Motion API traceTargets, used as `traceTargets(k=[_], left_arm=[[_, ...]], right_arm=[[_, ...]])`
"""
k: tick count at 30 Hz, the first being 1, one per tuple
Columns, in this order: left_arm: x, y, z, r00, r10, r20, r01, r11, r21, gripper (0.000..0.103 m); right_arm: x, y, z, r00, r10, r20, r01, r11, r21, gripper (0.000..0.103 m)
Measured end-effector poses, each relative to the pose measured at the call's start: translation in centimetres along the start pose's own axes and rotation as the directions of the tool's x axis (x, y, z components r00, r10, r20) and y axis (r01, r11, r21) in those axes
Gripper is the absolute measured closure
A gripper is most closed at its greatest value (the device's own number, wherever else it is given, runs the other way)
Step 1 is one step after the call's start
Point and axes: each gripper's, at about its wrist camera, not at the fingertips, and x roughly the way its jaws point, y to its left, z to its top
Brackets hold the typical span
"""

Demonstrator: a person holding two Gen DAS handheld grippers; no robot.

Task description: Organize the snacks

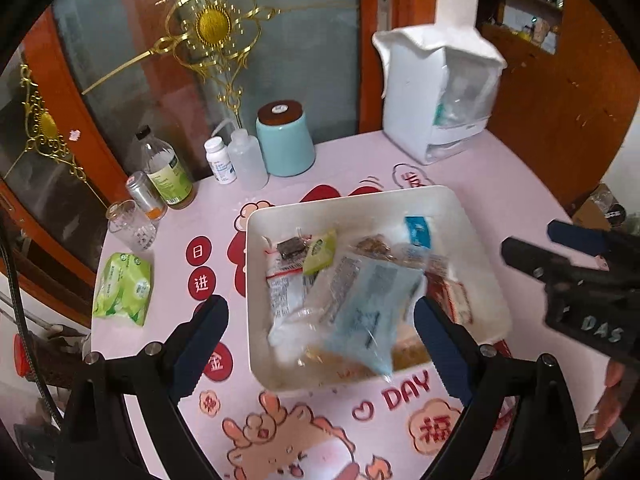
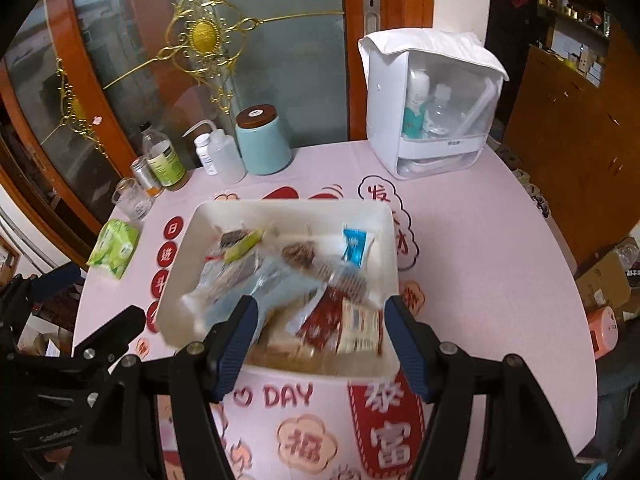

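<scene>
A white rectangular tray (image 1: 256, 280) sits on the pink table and holds several snack packets. A blurred blue-clear packet (image 1: 368, 316) lies on top, with a small green packet (image 1: 320, 254) and a light blue packet (image 1: 418, 232) farther back. My left gripper (image 1: 320, 356) is open and empty above the tray's near edge. My right gripper (image 2: 320, 344) is open and empty above the near side of the tray (image 2: 180, 256), over a red packet (image 2: 322, 320). The right gripper also shows at the right of the left wrist view (image 1: 560, 256).
A green tissue pack (image 1: 122, 290) lies left of the tray. Bottles (image 1: 168, 172), a glass (image 1: 130, 224) and a teal jar (image 1: 285, 140) stand at the back left. A white appliance (image 1: 436, 96) stands at the back right. A glass cabinet door is behind.
</scene>
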Motion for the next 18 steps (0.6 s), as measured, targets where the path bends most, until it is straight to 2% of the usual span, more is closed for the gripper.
traceTargets(k=[9,14,18], left_arm=[[-7.9,-1.3,-6.4,0.997,-0.013,0.076,0.012,1.000,0.012,0.009],[-10.8,-2.2,-9.8,0.995,0.035,0.099,-0.035,0.999,0.000,0.006],[-12.6,-2.5,-12.0,0.990,0.101,0.096,-0.095,0.993,-0.064,0.003]], right_arm=[[-5.4,1.8,-7.2,0.998,0.040,0.042,-0.039,0.999,-0.006,0.036],[-7.4,2.3,-9.9,0.996,0.066,0.063,-0.064,0.997,-0.043,0.036],[-8.9,2.0,-11.6,0.995,0.080,0.064,-0.076,0.995,-0.065,0.036]])
